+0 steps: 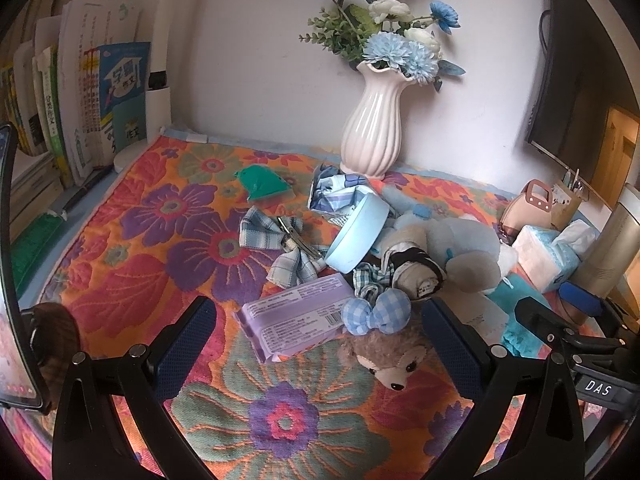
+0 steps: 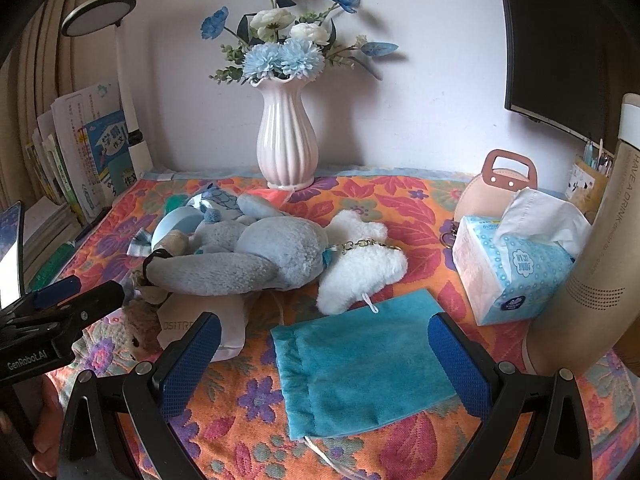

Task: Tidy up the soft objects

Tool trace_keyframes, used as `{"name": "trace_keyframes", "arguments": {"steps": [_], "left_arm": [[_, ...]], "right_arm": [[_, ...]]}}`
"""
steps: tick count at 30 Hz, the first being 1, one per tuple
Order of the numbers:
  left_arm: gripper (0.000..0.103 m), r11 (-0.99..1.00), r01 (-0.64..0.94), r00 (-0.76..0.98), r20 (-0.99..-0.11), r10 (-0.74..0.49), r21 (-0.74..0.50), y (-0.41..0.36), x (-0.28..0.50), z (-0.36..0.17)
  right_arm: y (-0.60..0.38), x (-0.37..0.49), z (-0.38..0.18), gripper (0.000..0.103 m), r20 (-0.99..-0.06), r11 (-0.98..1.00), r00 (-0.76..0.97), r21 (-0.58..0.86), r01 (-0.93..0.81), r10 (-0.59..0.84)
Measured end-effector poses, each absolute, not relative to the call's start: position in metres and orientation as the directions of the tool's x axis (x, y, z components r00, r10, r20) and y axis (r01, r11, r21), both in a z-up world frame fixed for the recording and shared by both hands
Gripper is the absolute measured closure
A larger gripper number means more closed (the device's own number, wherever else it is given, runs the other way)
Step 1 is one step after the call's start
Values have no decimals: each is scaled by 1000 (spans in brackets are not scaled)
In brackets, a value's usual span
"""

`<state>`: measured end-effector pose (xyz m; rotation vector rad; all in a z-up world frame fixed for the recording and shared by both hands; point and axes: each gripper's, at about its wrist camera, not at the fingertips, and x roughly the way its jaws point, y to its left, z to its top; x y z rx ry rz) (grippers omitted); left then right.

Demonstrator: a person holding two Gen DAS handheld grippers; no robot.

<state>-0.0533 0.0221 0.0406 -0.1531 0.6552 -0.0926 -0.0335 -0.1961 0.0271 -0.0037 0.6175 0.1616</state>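
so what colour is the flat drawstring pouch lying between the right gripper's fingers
Teal blue, with a white cord. The drawstring pouch shows best in the right wrist view.

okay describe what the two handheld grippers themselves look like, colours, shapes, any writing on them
Both match: the left gripper and right gripper each have two black angular fingers fixed with round silver bolts, and the pads are blue with a fine mesh texture. In the left wrist view the right gripper's side shows a white "DAS" label; in the right wrist view the left gripper's black body reads "GenRobot.AI". No cables or sleeves show.
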Motion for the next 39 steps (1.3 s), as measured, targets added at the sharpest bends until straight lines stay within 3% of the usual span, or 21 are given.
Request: {"name": "trace_keyframes", "arguments": {"steps": [4, 8, 12, 15, 21, 25, 27, 28, 32, 34, 39], "left_arm": [[1, 978, 93, 767, -613, -189, -186, 20, -56, 42], [1, 945, 215, 693, -644, -324, -245, 18, -66, 41], [1, 936, 223, 668, -657, -349, -272, 18, -69, 39], [9, 919, 213, 643, -660, -388, -333, 20, -57, 43], [10, 928, 241, 589, -717, -373, -285, 3, -39, 32], [27, 919, 249, 559, -730, -394, -306, -4, -31, 23], [55, 920, 251, 552, -736, -391, -301, -7, -30, 20], [59, 921, 254, 551, -738, -390, -297, -7, -31, 19], [60, 909, 268, 608, -676, -417, -320, 2, -43, 26], [60, 894, 274, 643, -623, -445, -355, 12, -52, 32], [60, 883, 246, 666, -593, -454, -400, 29, -55, 32]], "right_arm": [[-196, -34, 28, 0, -573, 988, 806, 46, -146, 146], [-204, -40, 30, 0, -571, 987, 805, 83, -138, 160], [-221, -45, 27, 0, -601, 970, 763, 189, -153, 238], [-233, -46, 22, 0, -626, 952, 724, 266, -149, 289], [-238, -37, 8, 0, -720, 957, 636, 267, -114, 277], [-245, -25, -2, 0, -761, 940, 568, 334, -70, 313], [-246, -26, -2, 0, -766, 940, 562, 336, -60, 310], [-246, -28, -1, 0, -771, 940, 558, 336, -54, 307], [-246, -43, -1, 0, -767, 927, 546, 372, -50, 337], [-243, -45, 1, 5, -762, 932, 560, 359, -53, 325], [-224, -25, -1, 11, -777, 960, 574, 275, -60, 259]]}}
